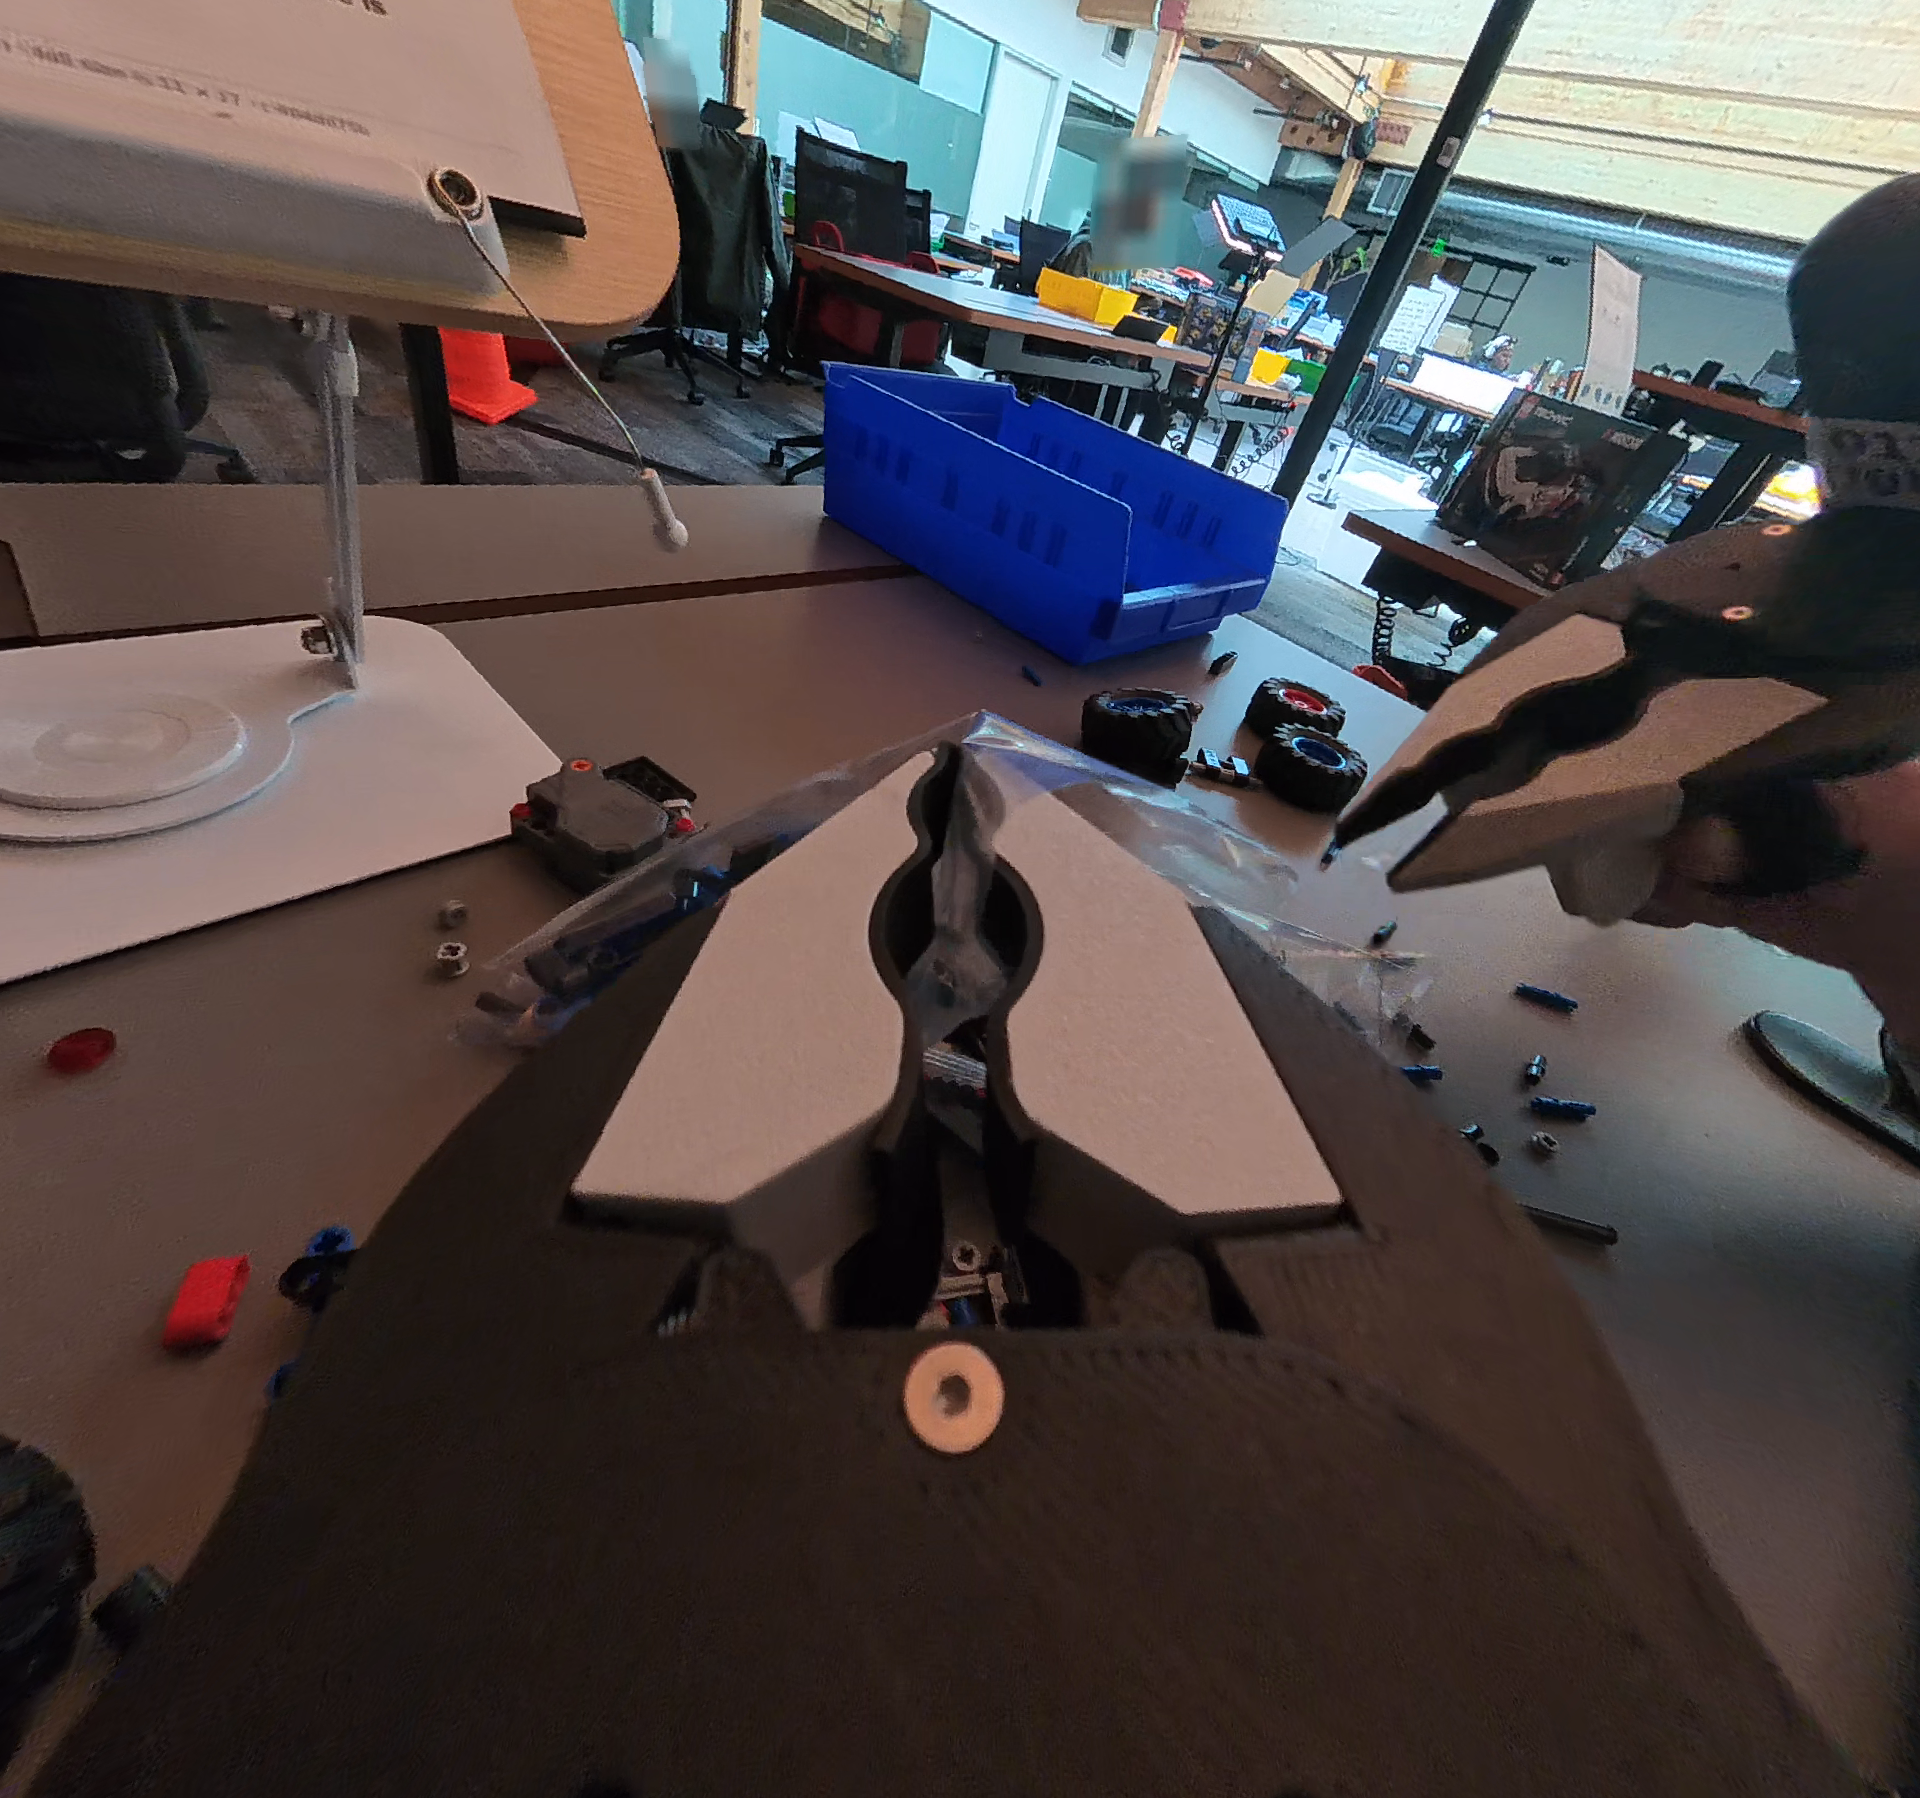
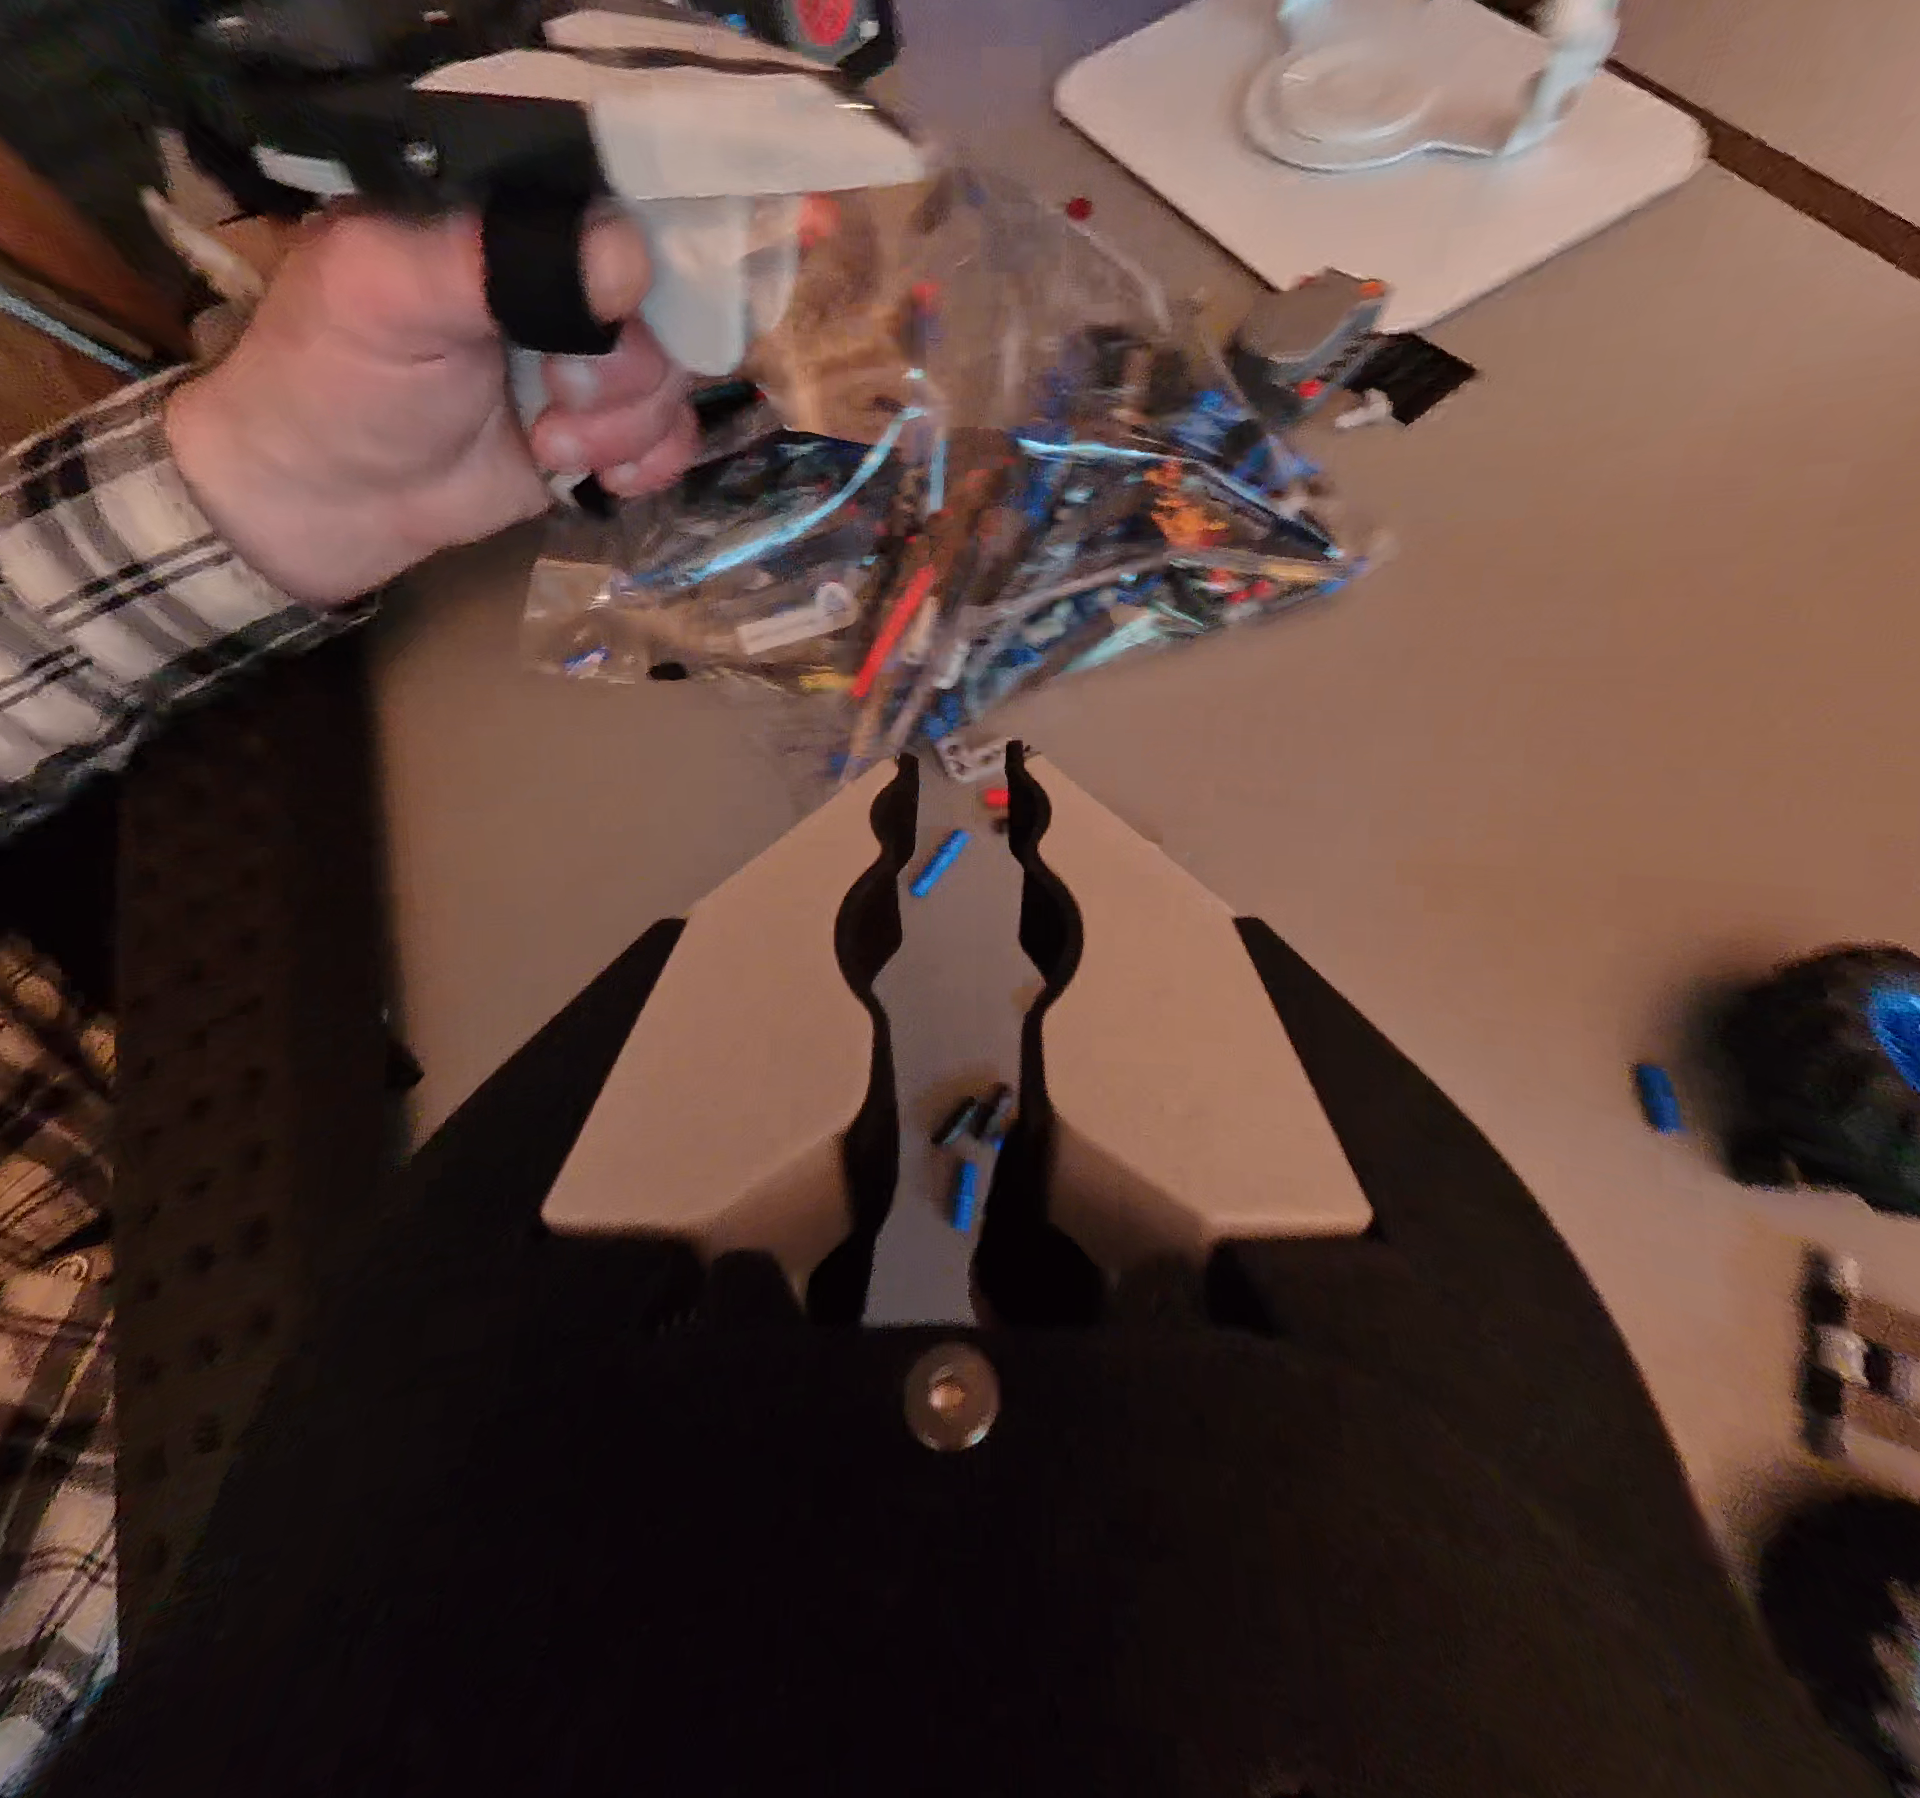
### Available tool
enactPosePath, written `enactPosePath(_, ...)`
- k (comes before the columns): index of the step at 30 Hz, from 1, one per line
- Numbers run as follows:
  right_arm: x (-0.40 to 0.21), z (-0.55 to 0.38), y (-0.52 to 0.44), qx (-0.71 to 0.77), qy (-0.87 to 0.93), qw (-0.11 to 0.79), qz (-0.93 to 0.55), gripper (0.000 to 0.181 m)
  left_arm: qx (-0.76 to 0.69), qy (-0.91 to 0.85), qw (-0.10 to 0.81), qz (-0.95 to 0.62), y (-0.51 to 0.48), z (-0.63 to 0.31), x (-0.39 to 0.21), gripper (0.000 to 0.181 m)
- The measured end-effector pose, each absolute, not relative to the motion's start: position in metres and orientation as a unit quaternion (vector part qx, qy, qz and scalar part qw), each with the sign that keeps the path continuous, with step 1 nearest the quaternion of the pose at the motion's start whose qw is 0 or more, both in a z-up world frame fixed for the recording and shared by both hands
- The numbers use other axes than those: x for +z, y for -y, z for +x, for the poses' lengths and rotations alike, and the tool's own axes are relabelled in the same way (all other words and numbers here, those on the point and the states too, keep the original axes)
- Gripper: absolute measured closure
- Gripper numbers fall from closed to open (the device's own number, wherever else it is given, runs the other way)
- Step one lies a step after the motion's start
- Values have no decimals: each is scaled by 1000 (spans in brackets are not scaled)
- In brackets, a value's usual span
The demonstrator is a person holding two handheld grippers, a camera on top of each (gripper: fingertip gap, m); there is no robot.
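My left gripper (image 1: 951, 766) is shut on the top of a clear plastic bag (image 1: 623, 917) full of small blue, black and red building pieces. In the right wrist view the left gripper (image 2: 916, 156), held by a hand in a plaid sleeve, lifts the bag (image 2: 987, 522) so that its bottom rests on or just above the grey table (image 2: 1455, 709). My right gripper (image 2: 961, 761) is open and empty, its tips just short of the bag's lower corner. It also shows at the right of the left wrist view (image 1: 1361, 849). Loose blue pins (image 2: 938, 862) lie between its fingers.
A blue bin (image 1: 1039, 522) stands at the back of the table. Three black wheels (image 1: 1138, 725) lie before it. A grey motor block (image 1: 603, 813) sits by a white stand base (image 1: 208, 792). Red pieces (image 1: 206, 1299) and blue pins (image 1: 1558, 1107) are scattered around. My hands' fingertips stand some 12 centimeters from each other.
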State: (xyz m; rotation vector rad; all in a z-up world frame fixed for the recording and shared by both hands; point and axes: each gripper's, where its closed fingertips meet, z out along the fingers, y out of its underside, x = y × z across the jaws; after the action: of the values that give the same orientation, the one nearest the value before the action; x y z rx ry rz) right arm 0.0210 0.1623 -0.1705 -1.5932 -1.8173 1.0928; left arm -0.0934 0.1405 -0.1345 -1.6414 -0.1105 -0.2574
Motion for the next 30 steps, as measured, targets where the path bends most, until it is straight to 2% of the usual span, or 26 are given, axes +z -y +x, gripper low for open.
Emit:
enactPosePath(6, -222, 28, -182, 271, 718, 217, -603, 152, -100, 55, 680, -724, -139, -98, -131, 181)
enactPosePath(12, -257, 4, -166, 238, 744, 185, -597, 155, -82, 74, 698, -708, -133, -109, -123, 181)
enactPosePath(23, -256, -22, -150, 247, 776, 178, -552, 149, -80, 78, 704, -701, -131, -111, -120, 181)
enactPosePath(26, -261, -26, -148, 249, 781, 166, -548, 158, -83, 77, 704, -701, -131, -110, -120, 181)
enactPosePath(30, -262, -23, -146, 254, 787, 159, -539, 160, -84, 75, 703, -702, -132, -109, -120, 181)
